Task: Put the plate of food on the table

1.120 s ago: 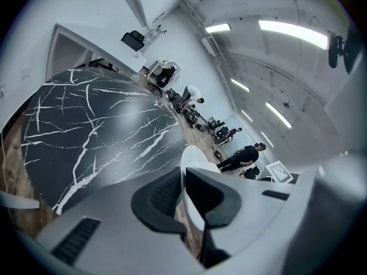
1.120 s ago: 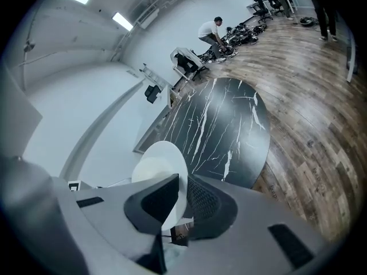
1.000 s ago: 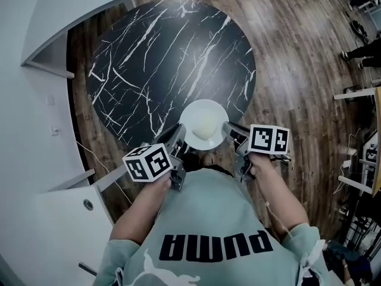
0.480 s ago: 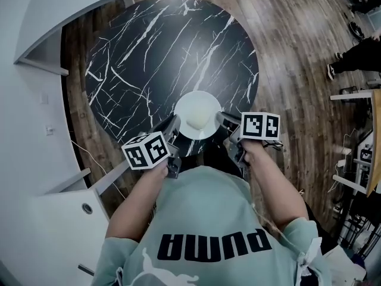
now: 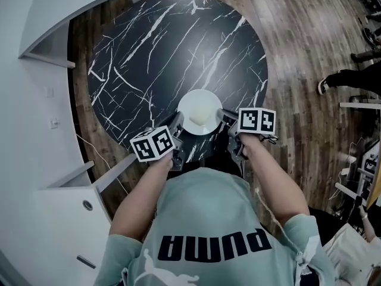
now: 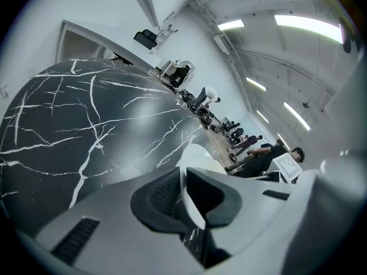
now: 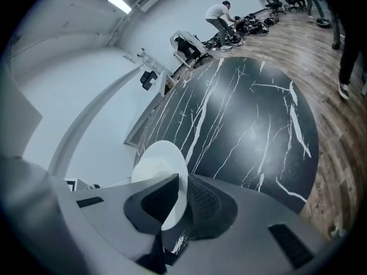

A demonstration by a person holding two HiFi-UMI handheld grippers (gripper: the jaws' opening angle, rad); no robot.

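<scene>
Overhead, round white plate (image 5: 201, 111), marbled table (image 5: 149, 52).

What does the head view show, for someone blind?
A person's left hand-held gripper and right hand-held gripper clamp opposite edges of a white plate of pale food, over the near edge of a round black marbled table.

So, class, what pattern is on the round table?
The table is black with white marble veins, clearest in the head view.

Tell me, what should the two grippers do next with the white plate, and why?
Probably lower the round white plate straight down, kept level. The left gripper and right gripper each clamp its rim, and it appears to hang over the near edge of the black marble table.
</scene>
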